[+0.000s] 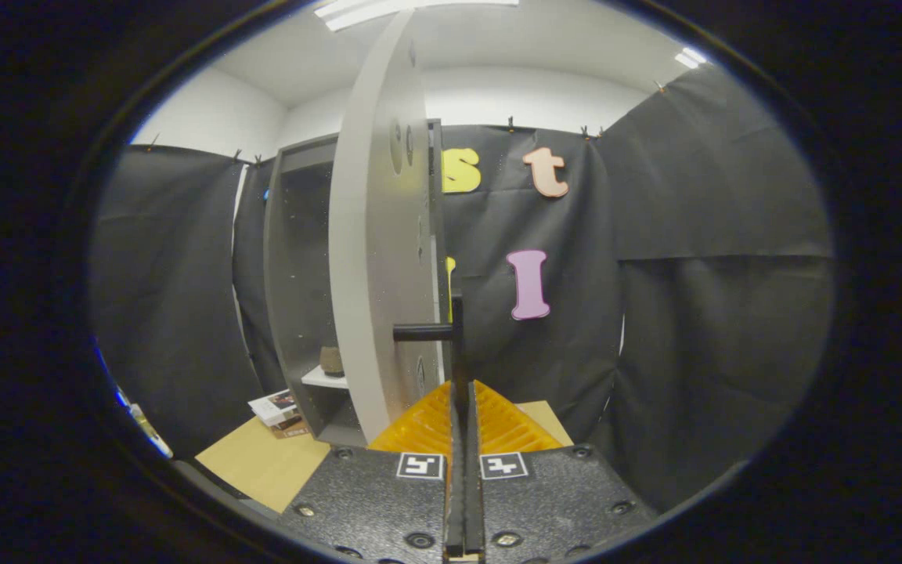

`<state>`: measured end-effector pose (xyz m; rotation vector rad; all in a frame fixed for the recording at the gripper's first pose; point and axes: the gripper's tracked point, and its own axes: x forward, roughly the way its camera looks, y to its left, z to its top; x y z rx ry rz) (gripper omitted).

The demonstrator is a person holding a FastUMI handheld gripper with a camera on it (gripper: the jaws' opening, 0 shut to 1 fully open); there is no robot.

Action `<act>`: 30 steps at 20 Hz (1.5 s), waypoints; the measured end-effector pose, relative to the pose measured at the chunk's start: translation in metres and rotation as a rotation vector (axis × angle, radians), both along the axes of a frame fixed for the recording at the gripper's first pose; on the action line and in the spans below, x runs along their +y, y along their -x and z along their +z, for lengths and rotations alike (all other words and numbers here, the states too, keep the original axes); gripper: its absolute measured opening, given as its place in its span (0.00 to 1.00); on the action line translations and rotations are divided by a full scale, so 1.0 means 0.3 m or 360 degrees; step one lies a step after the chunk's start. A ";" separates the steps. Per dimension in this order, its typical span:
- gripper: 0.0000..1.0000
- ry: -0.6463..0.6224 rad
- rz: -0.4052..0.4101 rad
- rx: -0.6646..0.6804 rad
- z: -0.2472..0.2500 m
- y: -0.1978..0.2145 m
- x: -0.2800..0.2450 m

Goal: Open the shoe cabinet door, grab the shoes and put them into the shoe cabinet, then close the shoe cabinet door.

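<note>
The grey shoe cabinet (294,274) stands ahead to the left with its inside showing. Its pale door (380,235) is swung open and I see it almost edge-on, just ahead of the fingers. A black door handle (456,337) sticks out from the door on a short post, and its vertical bar runs down between my fingers. My gripper (463,395) is shut on that bar, both fingers pressing it. On a white shelf (324,379) low inside the cabinet sits a dark brown shoe (331,360), partly hidden by the door.
A small stack of booklets (279,411) lies on the light wooden surface (263,462) by the cabinet's left foot. Black cloth walls close in behind and on both sides, with the right wall near the door's swing.
</note>
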<state>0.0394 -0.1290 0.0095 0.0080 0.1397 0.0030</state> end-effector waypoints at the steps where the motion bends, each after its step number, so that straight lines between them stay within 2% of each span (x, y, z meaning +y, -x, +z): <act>1: 0.04 -0.0032 0.0006 -0.0002 -0.002 0.013 -0.001; 4: 0.04 -0.0067 -0.0019 -0.0036 -0.008 0.078 -0.015; 6: 0.04 -0.0175 -0.0048 -0.0052 -0.016 0.119 0.010; 8: 0.07 -0.0199 0.0058 -0.0066 0.001 0.156 0.094; 10: 0.10 -0.0183 0.0053 -0.0157 0.023 0.186 0.098; 11: 0.18 -0.0175 0.0021 -0.0199 0.021 0.177 0.095; 13: 0.51 -0.0150 0.0021 -0.0245 0.025 0.184 0.129; 15: 0.84 -0.0047 0.0139 -0.0237 0.005 0.176 0.185; 16: 1.00 0.0001 0.0150 -0.0232 -0.017 0.173 0.197; 18: 1.00 0.0062 0.0193 -0.0189 -0.056 0.162 0.229; 20: 1.00 0.0037 0.0276 -0.0142 -0.098 0.175 0.283; 24: 1.00 0.0008 0.0355 -0.0070 -0.259 0.069 0.427; 30: 1.00 -0.0014 0.0261 -0.0020 -0.508 -0.159 0.525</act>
